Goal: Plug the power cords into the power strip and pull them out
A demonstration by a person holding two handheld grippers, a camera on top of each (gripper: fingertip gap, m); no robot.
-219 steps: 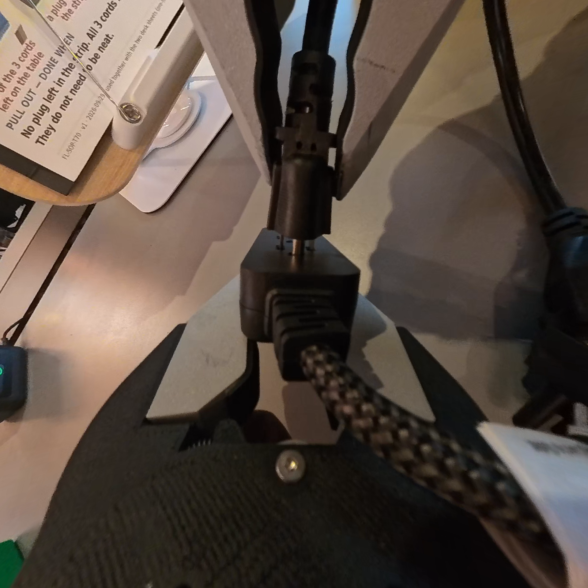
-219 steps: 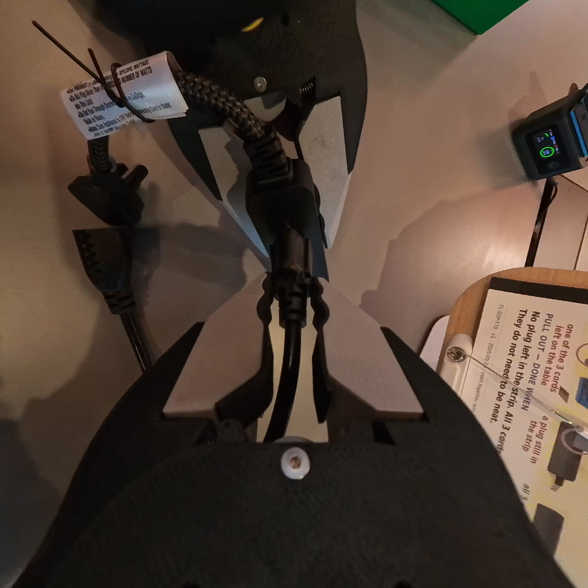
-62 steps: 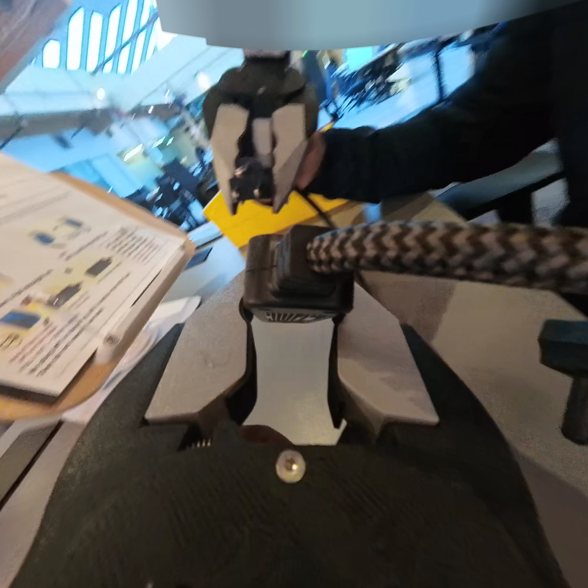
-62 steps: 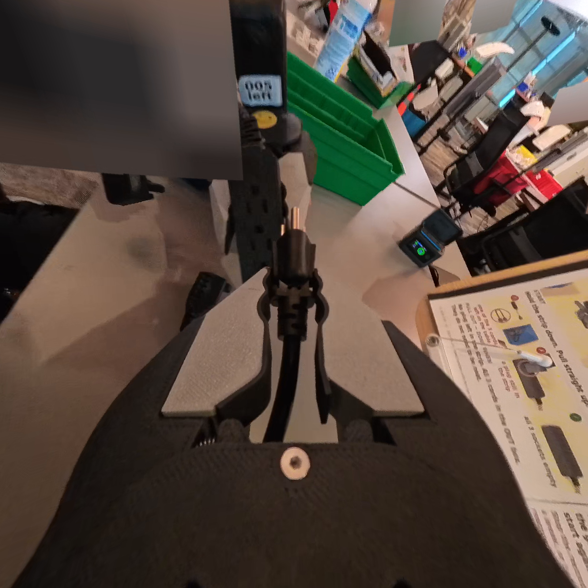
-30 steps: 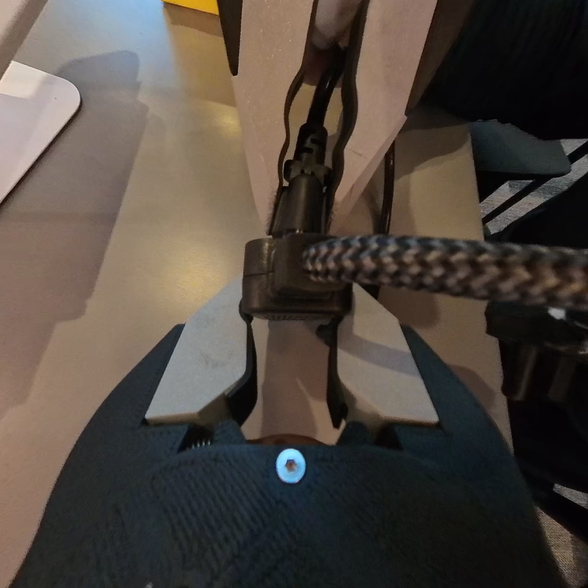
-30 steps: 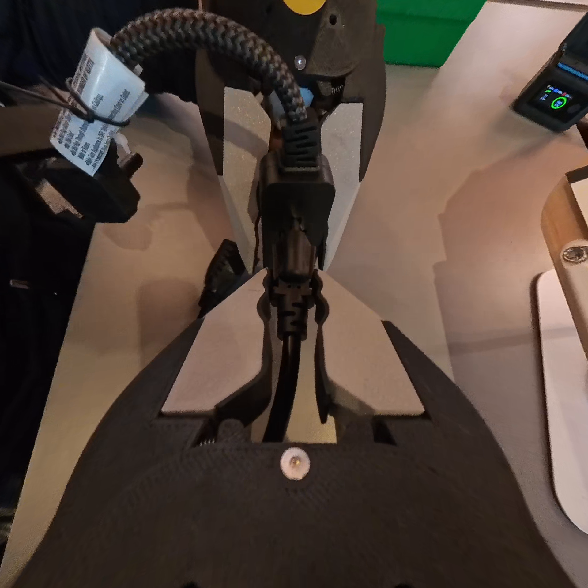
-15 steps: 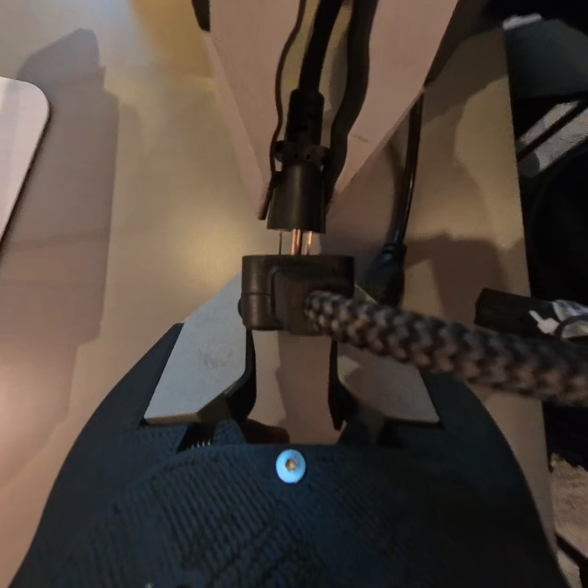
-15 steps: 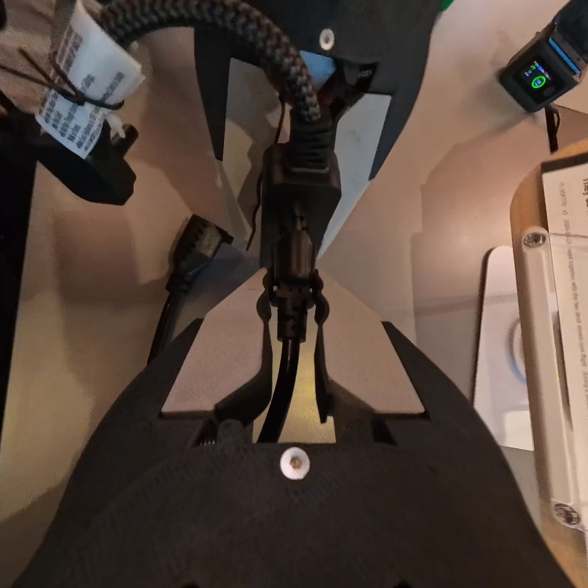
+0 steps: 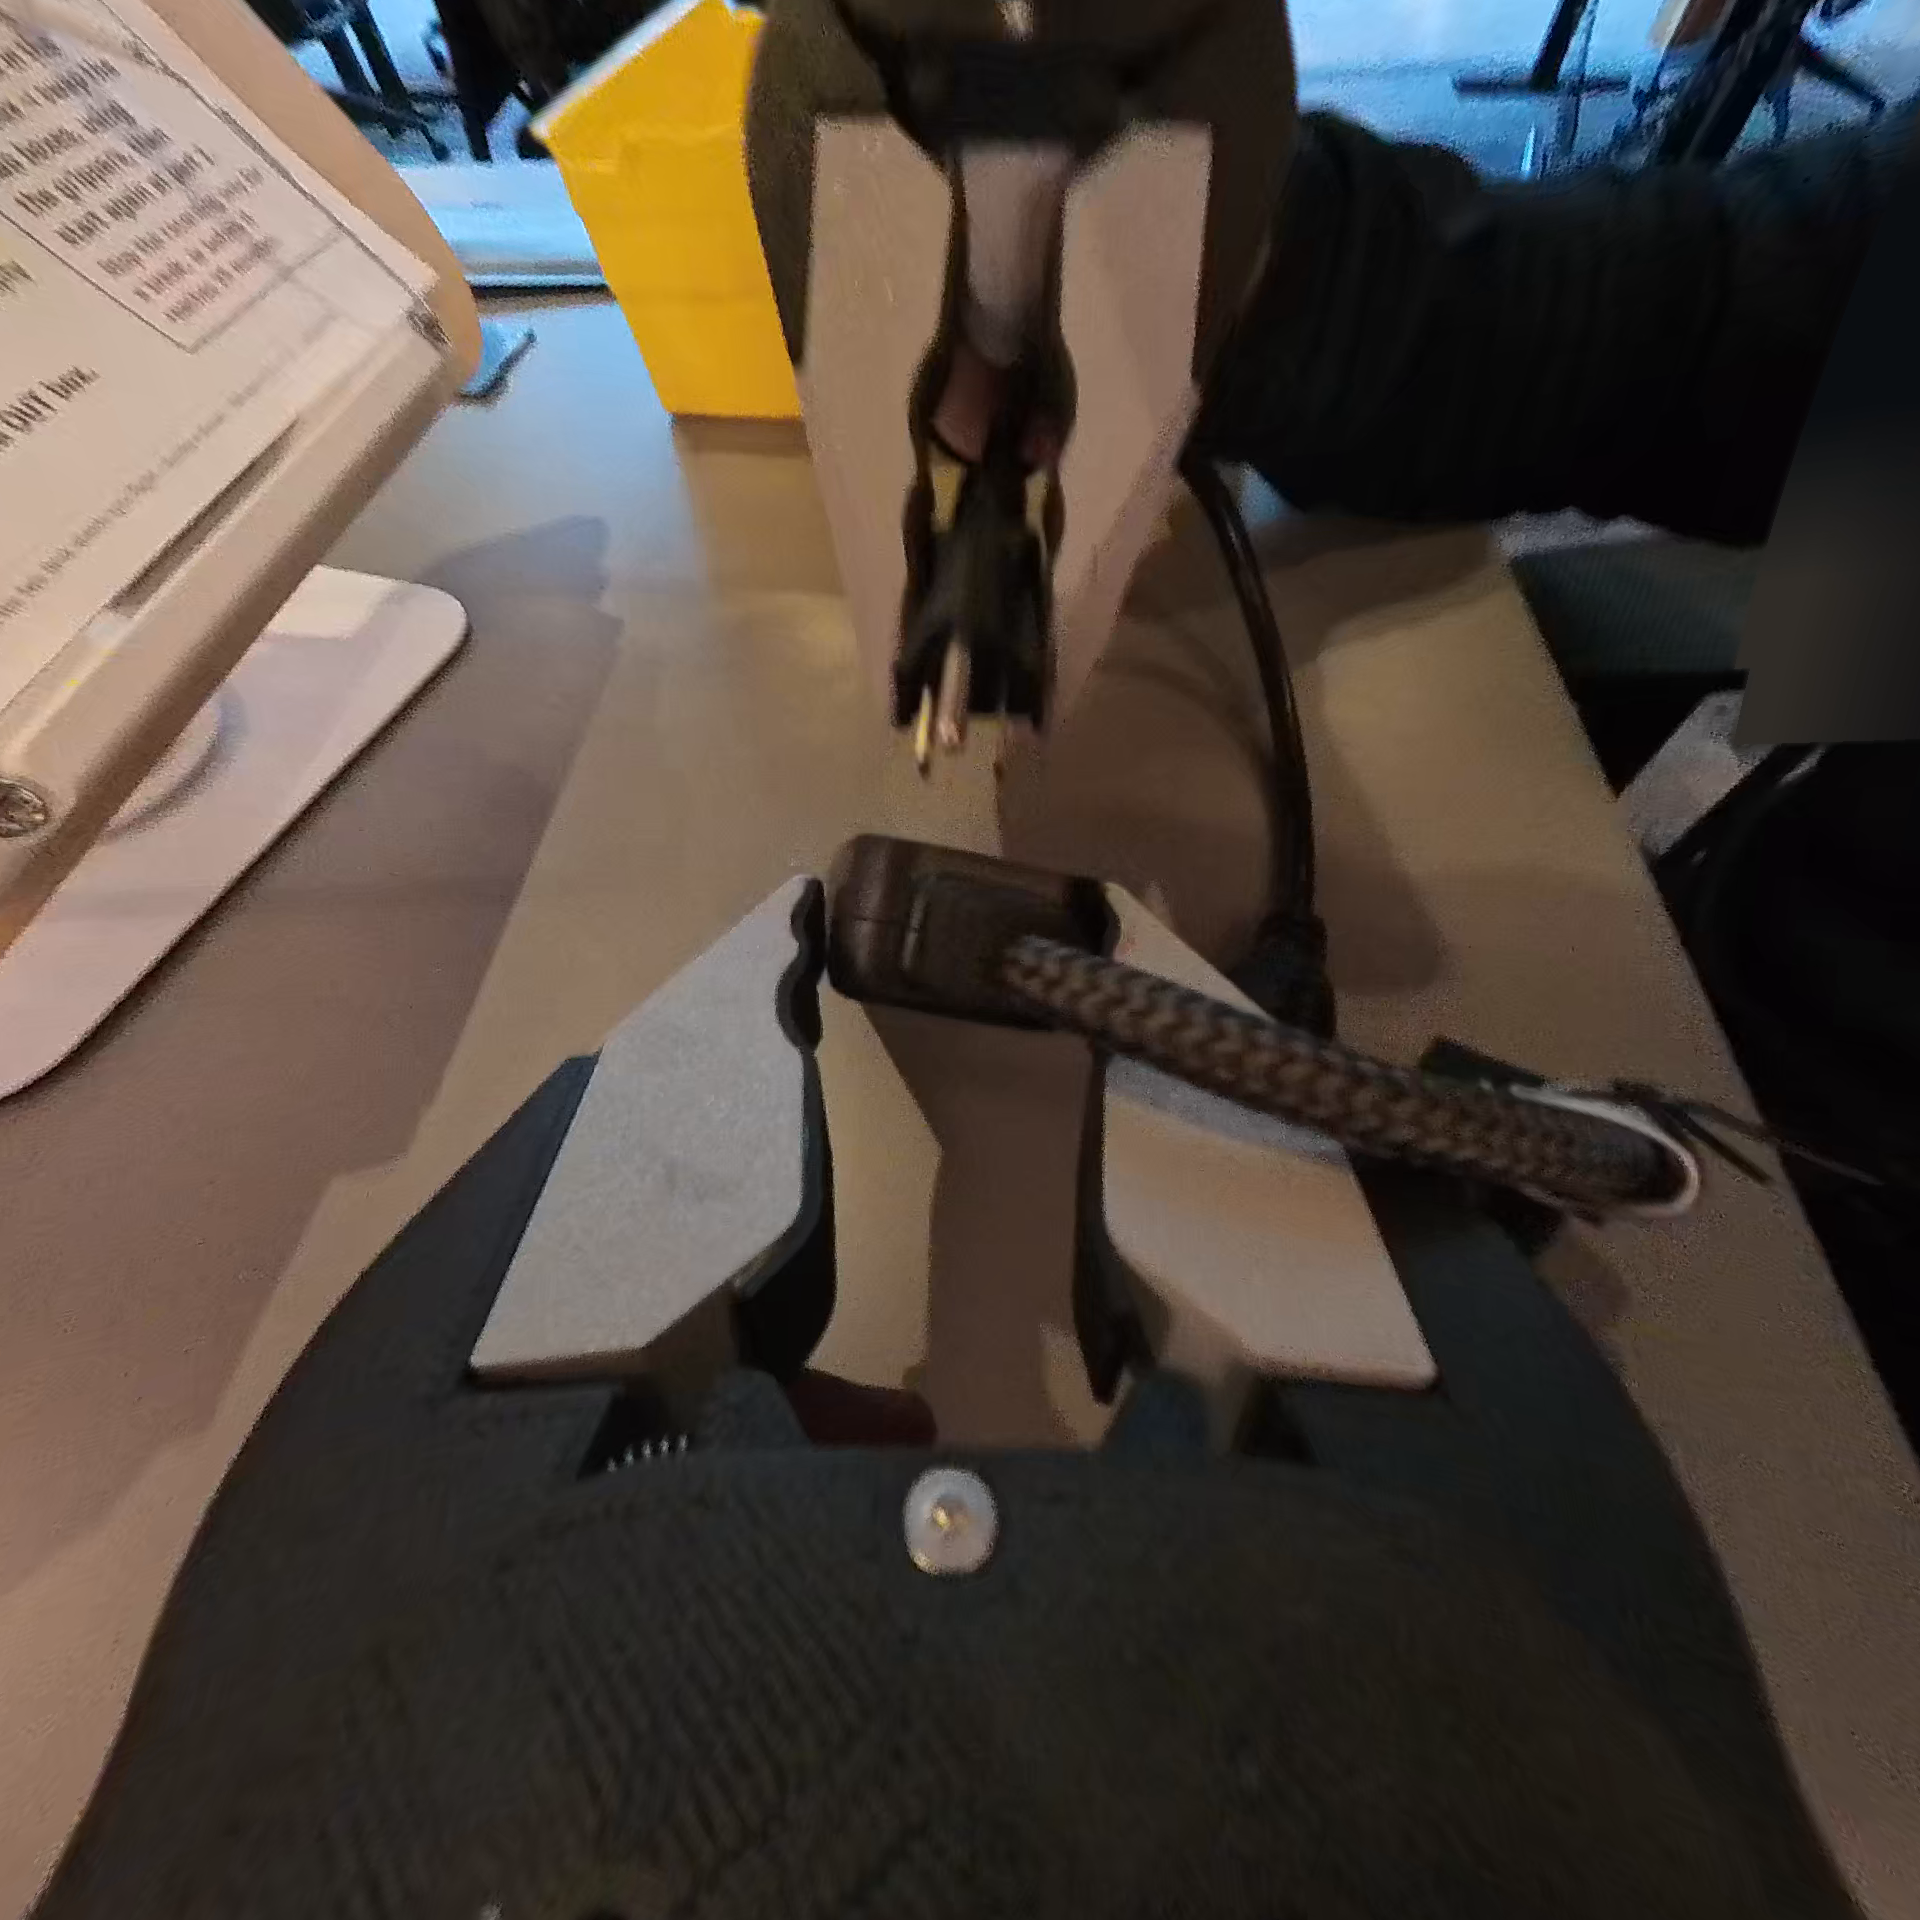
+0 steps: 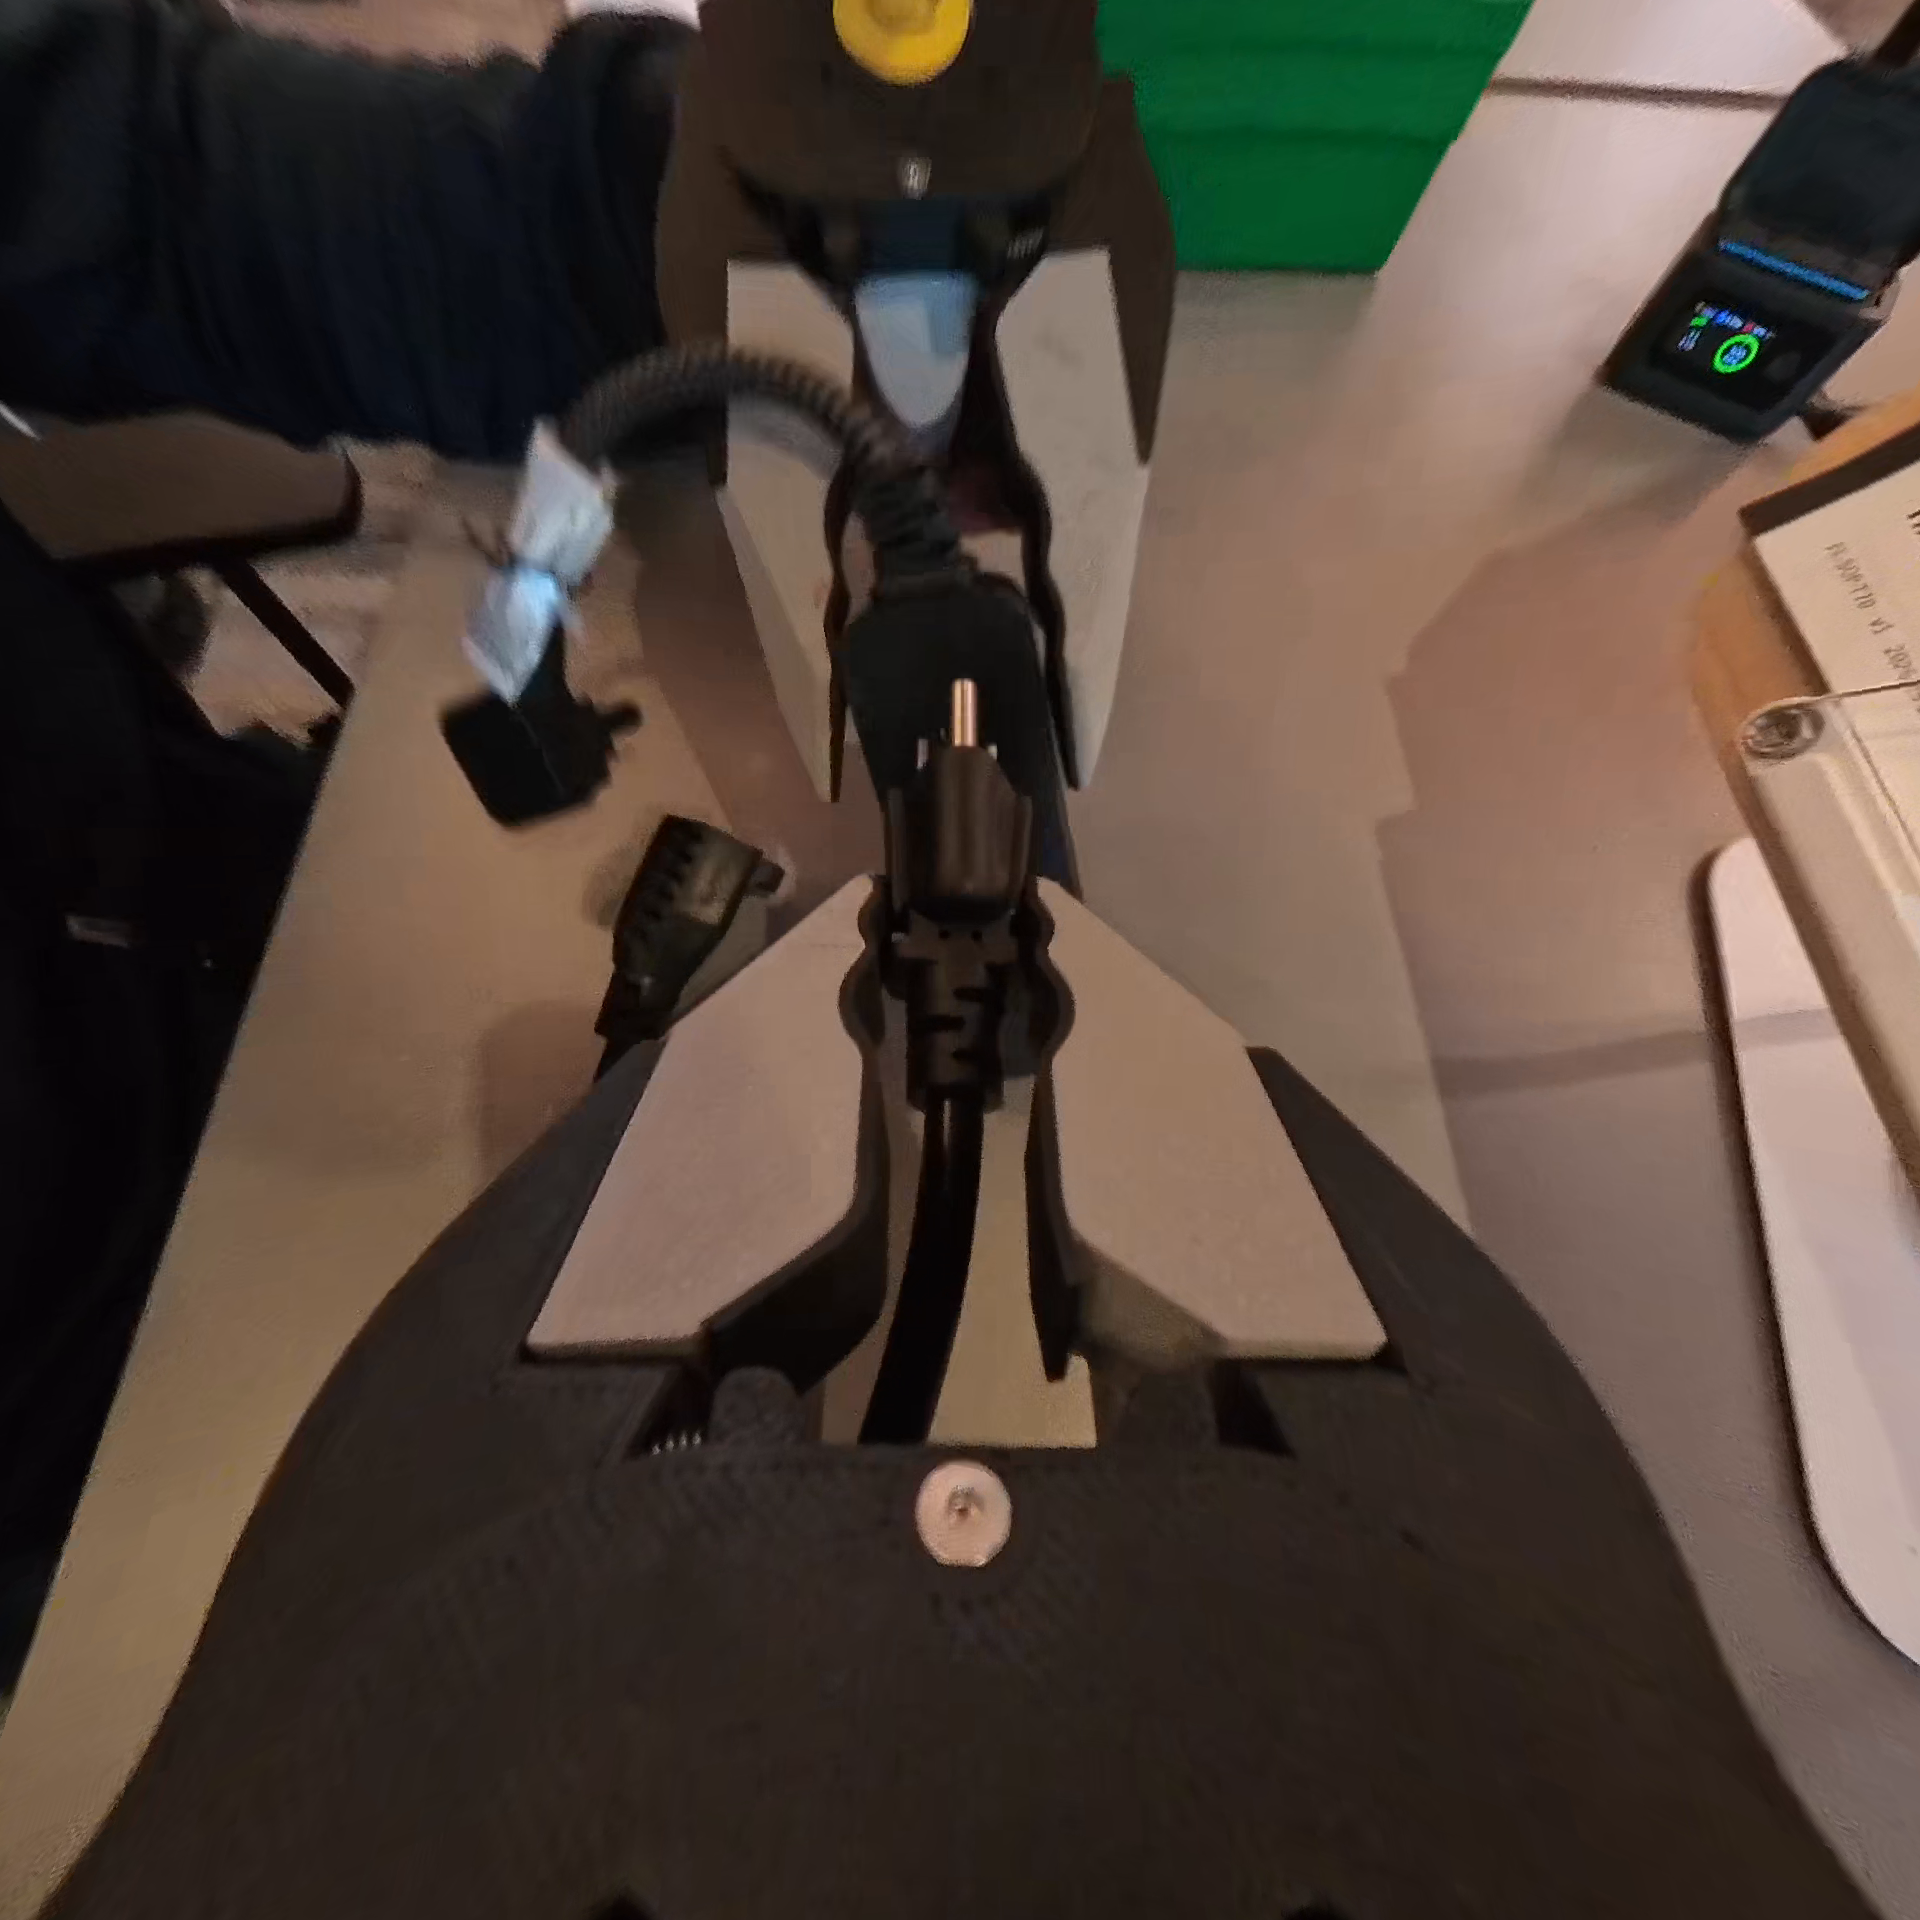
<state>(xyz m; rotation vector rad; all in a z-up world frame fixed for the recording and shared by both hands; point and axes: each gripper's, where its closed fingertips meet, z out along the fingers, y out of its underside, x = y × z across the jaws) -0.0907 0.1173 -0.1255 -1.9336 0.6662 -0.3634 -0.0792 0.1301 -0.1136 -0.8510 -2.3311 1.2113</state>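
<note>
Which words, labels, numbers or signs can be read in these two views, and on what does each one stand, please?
Instruction sheet on the wooden stand: black print, partly legible; I do not copy its wording.
Screen of the small black device: a green ring and tiny figures, too small to read.
White tag tied to the braided cord: blurred, unreadable.
Nothing else bears readable writing.

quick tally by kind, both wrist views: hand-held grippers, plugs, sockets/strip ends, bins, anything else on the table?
Hand-held grippers: 2 (left, right)
Black plugs: 3 (one in the right gripper, two loose on the table)
Braided-cord socket block: 1, in the left gripper
Bins: 2 (yellow, green)
Instruction board: 1
Small screen device: 1
Total: 10
</note>
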